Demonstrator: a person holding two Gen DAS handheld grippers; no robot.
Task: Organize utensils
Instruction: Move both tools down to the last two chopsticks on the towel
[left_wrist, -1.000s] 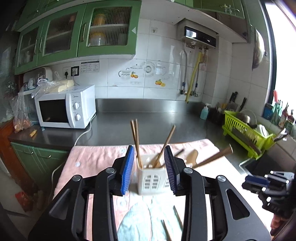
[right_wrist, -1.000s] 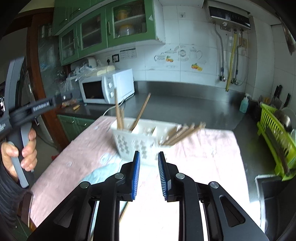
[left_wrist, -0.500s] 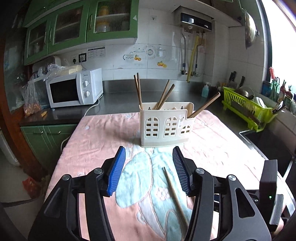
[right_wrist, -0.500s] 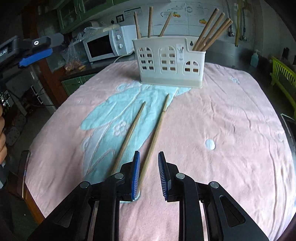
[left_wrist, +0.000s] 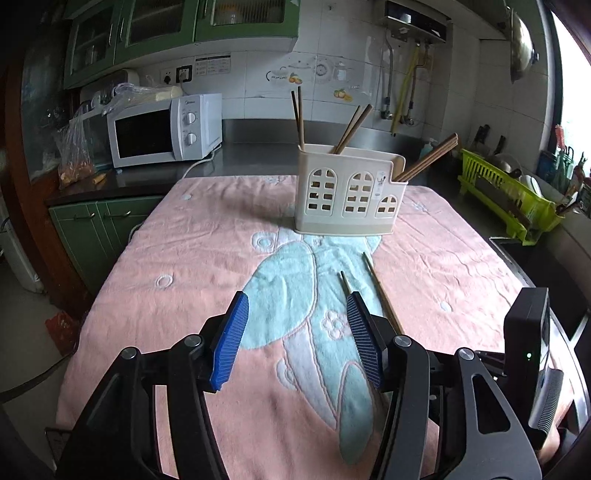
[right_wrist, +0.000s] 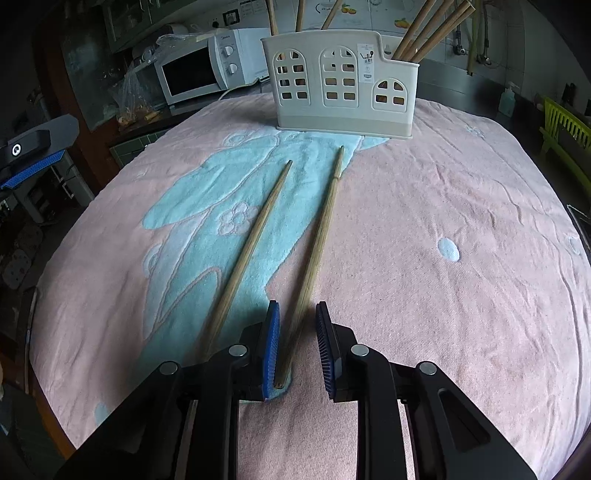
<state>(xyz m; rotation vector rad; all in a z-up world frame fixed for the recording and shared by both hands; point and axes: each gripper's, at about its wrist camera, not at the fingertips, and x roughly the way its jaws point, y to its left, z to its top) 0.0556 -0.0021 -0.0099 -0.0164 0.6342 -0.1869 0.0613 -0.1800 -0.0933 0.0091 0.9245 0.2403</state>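
A cream utensil holder stands at the far side of a pink and blue towel, with several wooden chopsticks upright in it. Two loose chopsticks lie side by side on the towel: the left chopstick and the right chopstick. My right gripper is low over the towel, its narrow gap straddling the right chopstick's near end; the pads do not press on it. My left gripper hovers left of both, jaws opening, nothing between them.
A white microwave and a plastic bag sit on the steel counter at the back left. A green dish rack stands at the right, beside a dark sink. The towel's edges drop off left and right.
Both grippers came down toward the towel. The left jaws spread wider. The right gripper sank until its fingers flank the near end of the right chopstick.
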